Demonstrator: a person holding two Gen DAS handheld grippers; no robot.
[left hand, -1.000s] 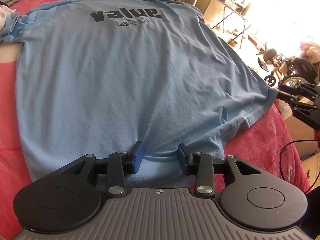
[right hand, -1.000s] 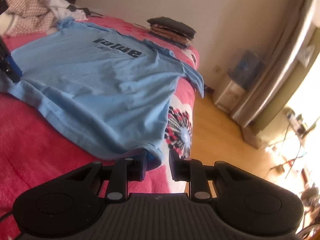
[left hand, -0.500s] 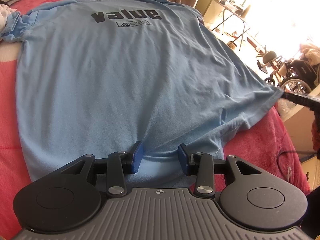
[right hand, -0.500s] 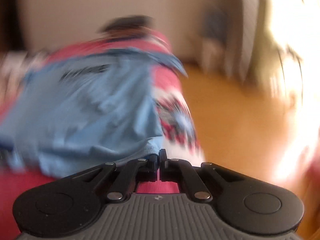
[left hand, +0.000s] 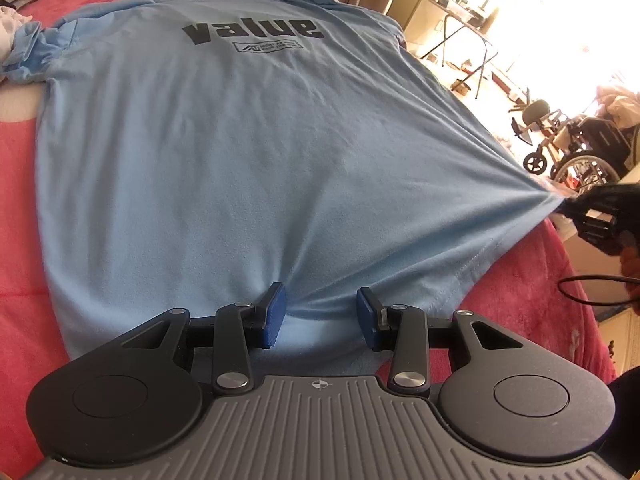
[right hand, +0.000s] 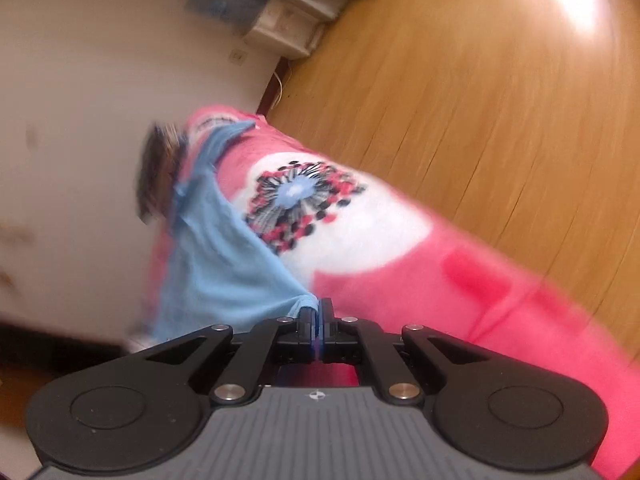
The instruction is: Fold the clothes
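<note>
Right gripper (right hand: 319, 316): clamped on T-shirt (left hand: 240, 160) hem corner, 3 o'clock. Left gripper (left hand: 319, 312): open, possibly straddling hem. Risk: corner slips under tension.

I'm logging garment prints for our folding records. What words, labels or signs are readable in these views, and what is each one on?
"value": large dark lowercase letters on the light blue T-shirt, spread on the pink blanket.
Boxed logo just under that word, on the same shirt: a mark and small lines of print, too small to read.
Right wrist view: blurred; no text shows, only a flower pattern on the blanket.
</note>
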